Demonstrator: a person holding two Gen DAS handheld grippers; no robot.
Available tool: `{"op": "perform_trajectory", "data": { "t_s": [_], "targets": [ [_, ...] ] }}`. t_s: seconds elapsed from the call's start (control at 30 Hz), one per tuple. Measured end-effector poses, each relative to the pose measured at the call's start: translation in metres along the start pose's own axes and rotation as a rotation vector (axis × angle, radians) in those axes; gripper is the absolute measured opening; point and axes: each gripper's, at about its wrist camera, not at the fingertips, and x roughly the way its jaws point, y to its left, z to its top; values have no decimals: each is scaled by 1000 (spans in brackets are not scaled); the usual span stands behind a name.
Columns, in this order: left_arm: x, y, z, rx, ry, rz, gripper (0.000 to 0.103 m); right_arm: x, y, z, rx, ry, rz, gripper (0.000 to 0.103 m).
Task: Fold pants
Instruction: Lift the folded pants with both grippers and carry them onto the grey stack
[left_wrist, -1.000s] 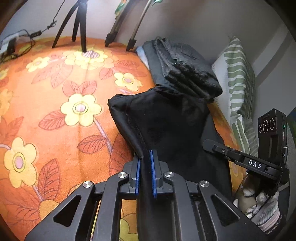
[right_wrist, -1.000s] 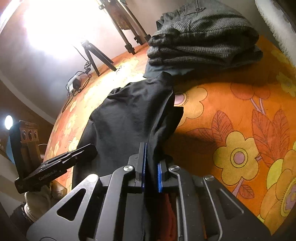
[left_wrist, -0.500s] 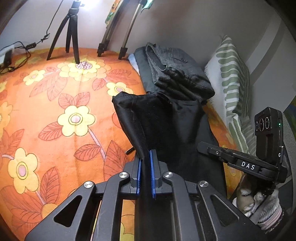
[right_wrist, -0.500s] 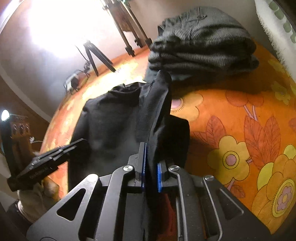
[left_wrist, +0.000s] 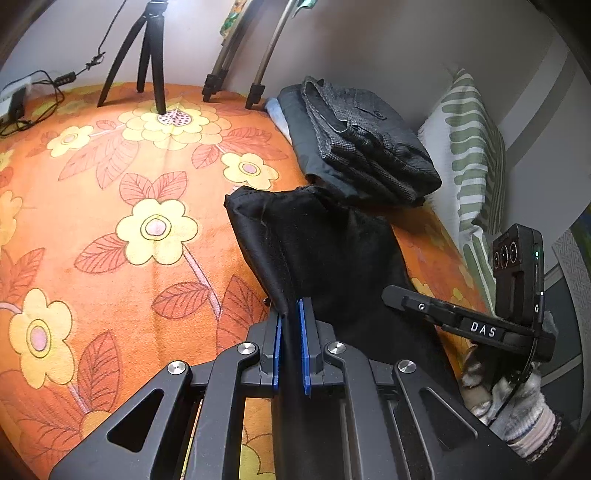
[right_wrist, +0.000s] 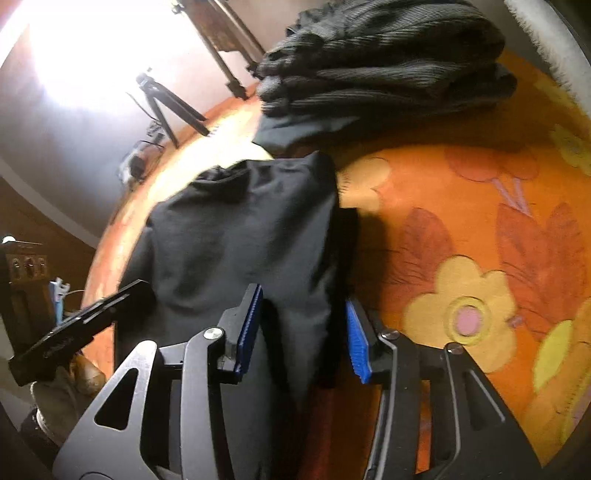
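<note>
Right gripper (right_wrist: 301, 328) now spread, pants (right_wrist: 240, 236) between jaws

- Orange floral bedspread (left_wrist: 110, 206) covers the bed.
- Black tripod (left_wrist: 144, 55) stands by the pale wall (left_wrist: 388, 44).
- Green-striped pillow (left_wrist: 469, 155) leans there.
- Glaring light (right_wrist: 85, 55) upper left.

black pants (left_wrist: 325, 251), orange floral bedspread (left_wrist: 110, 221), green-striped pillow (left_wrist: 472, 155)
</note>
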Motion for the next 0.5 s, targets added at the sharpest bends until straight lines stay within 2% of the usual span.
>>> {"op": "perform_trajectory", "data": {
  "t_s": [0.03,0.1,0.13,0.2,0.3,0.5],
  "targets": [
    [1,1,0,-2,1,2,7,3,3,-1,-4,-7,20,46],
    [2,3,-1,-4,2,8,7,9,9,-3,-10,0,39,31],
    [3,4,-1,-7,3,10,7,10,11,-4,-9,1,41,28],
    [1,5,-1,-13,-1,6,7,8,12,-3,10,-9,55,16],
    [-6,-2,0,11,-18,6,7,-4,26,-1,-29,-39,36,11],
    [-29,-15,4,34,-71,-21,6,-36,49,0,-92,-119,1,10]
  ]
}}
